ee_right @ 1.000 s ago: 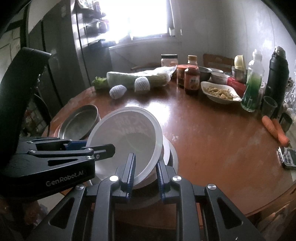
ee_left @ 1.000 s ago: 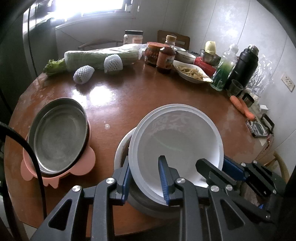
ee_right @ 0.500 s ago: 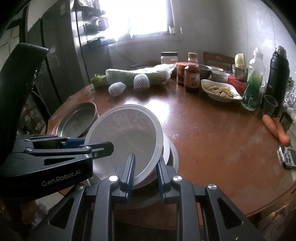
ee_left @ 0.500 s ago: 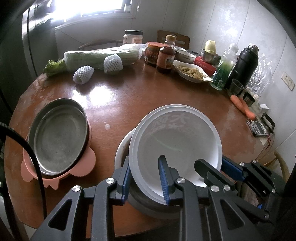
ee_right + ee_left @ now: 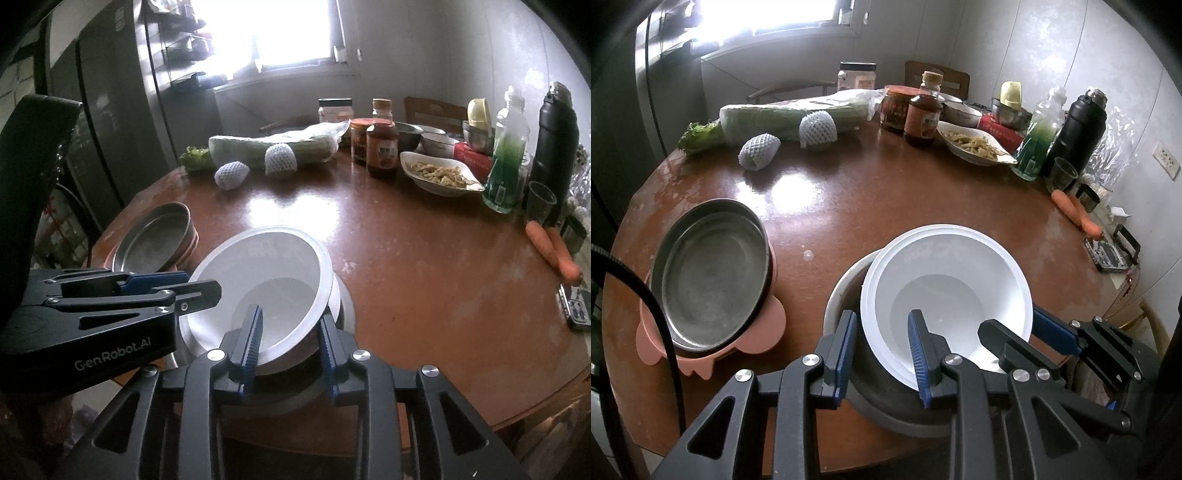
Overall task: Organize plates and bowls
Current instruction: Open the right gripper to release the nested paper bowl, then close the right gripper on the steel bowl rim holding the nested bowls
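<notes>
Right gripper (image 5: 290, 341) with jaws opening astride the near rim of a tilted white plastic bowl (image 5: 266, 280) resting in a steel basin (image 5: 343, 306) on a round brown table (image 5: 424, 280); left gripper (image 5: 199, 291) at the bowl's left rim; metal pan (image 5: 155, 236) beyond.

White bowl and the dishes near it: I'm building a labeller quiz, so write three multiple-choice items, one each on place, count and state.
1. The steel pan rests on: A a pink plate; B a chair; C a cutting board.
2. Carrots in view: A one; B two; C four.
3. The white bowl is: A upside down; B tilted in the grey metal bowl; C full of noodles.
Answers: A, pink rim shows beneath the pan; B, two lie side by side; B, its rim slants above the metal bowl's.
</notes>
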